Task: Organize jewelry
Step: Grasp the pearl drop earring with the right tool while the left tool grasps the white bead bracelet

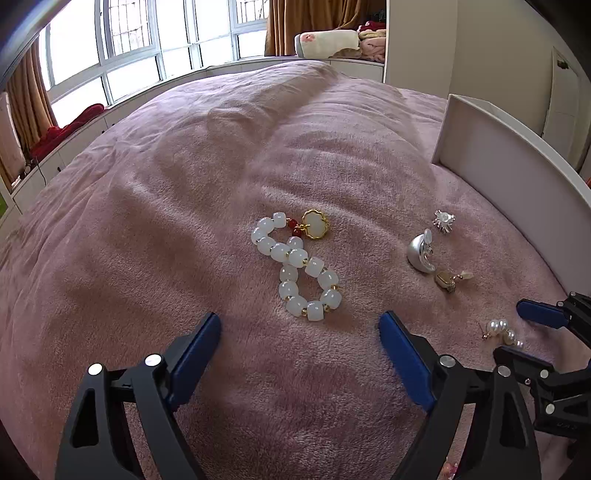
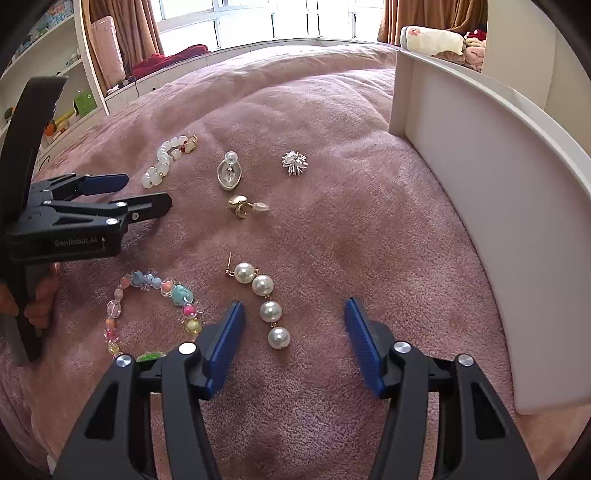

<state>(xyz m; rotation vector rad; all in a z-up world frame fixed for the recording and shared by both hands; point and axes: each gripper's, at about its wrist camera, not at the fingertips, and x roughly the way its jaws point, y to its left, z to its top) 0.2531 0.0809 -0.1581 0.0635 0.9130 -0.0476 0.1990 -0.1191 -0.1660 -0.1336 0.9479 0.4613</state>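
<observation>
colour bead bracelet [image 2: 155,314]: lower part hidden behind left finger of right gripper [image 2: 293,317], bottom of right wrist view
pearl earring [image 1: 502,332]: partly hidden by black gripper arm, lower right of left wrist view
white box [image 2: 480,206]: cut off at right edge
hand [image 2: 37,299]: mostly hidden behind handle, left edge

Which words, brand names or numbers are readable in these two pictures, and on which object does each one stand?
"GenRobot.AI": embossed on the black body of the left gripper, seen in the right wrist view.
Packages on the shelf at the upper left of that view carry print, but it is too blurred to read.
The jewelry and the white box show no writing. The left wrist view shows none that can be read.
</observation>
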